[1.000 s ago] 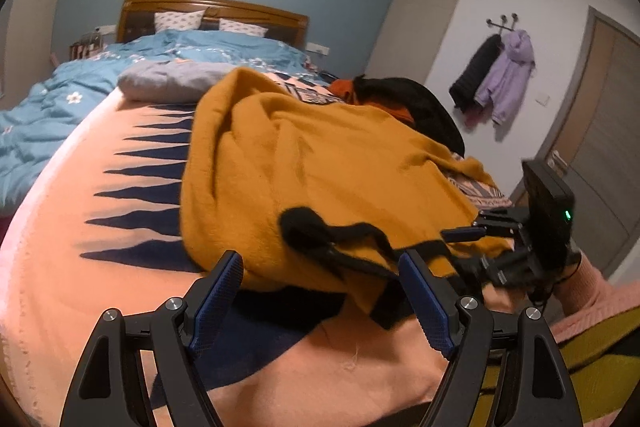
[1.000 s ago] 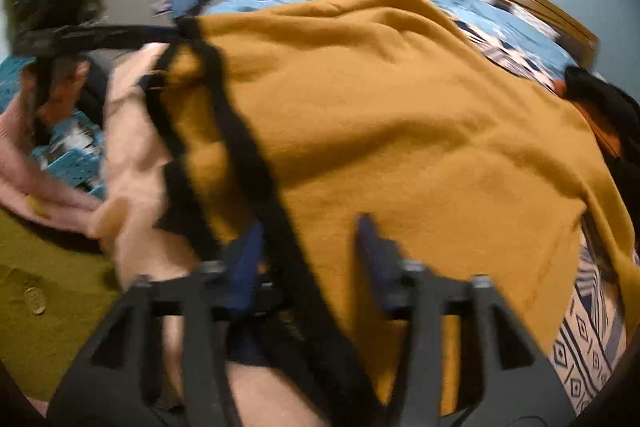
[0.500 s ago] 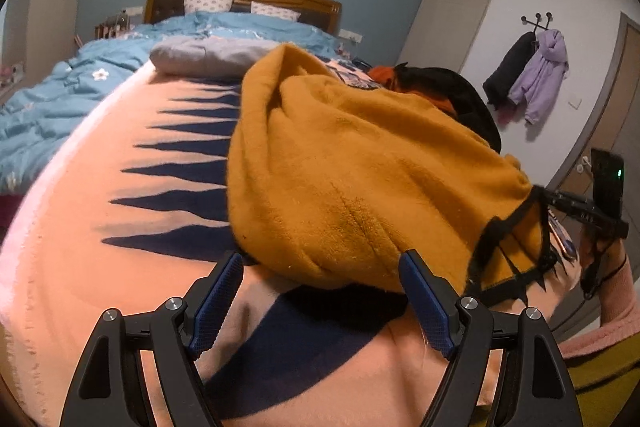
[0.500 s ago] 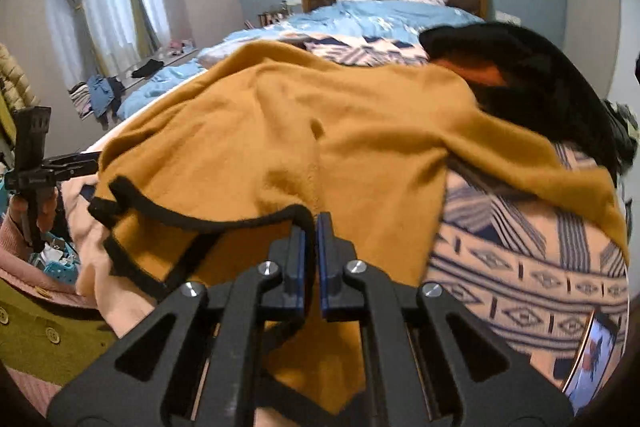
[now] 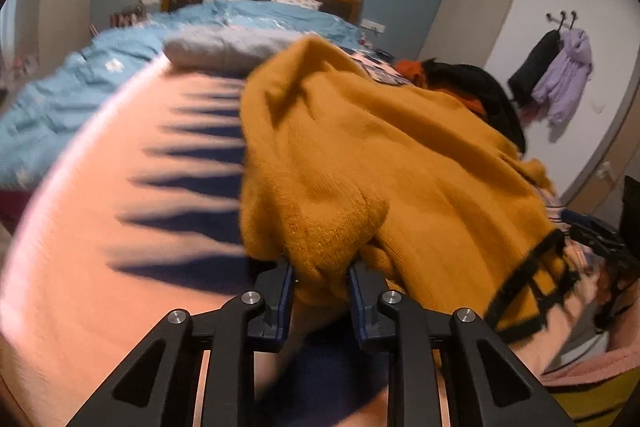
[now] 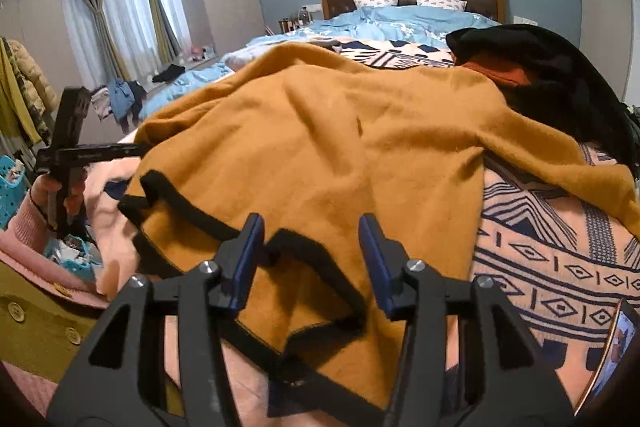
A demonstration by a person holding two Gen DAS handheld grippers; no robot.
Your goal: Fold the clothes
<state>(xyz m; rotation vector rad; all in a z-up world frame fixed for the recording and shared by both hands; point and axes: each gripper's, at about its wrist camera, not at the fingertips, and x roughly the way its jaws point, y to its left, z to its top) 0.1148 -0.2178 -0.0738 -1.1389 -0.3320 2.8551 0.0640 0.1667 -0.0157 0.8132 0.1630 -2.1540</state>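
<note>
A mustard-yellow garment with black trim lies crumpled on the pink patterned blanket on the bed. My left gripper has its jaws closed in on a bunched fold of the garment's near edge. In the right wrist view the same garment spreads across the bed; my right gripper is open over its black-trimmed edge, holding nothing. The left gripper shows at the left there.
A black and orange garment lies at the far right of the bed. A folded grey garment sits beyond the yellow one. Blue duvet and headboard at the back. Jackets hang on wall hooks.
My left gripper has moved forward and closed on the garment's near fold. My right gripper, shut on the black trim half a second ago, has opened and let it go.
</note>
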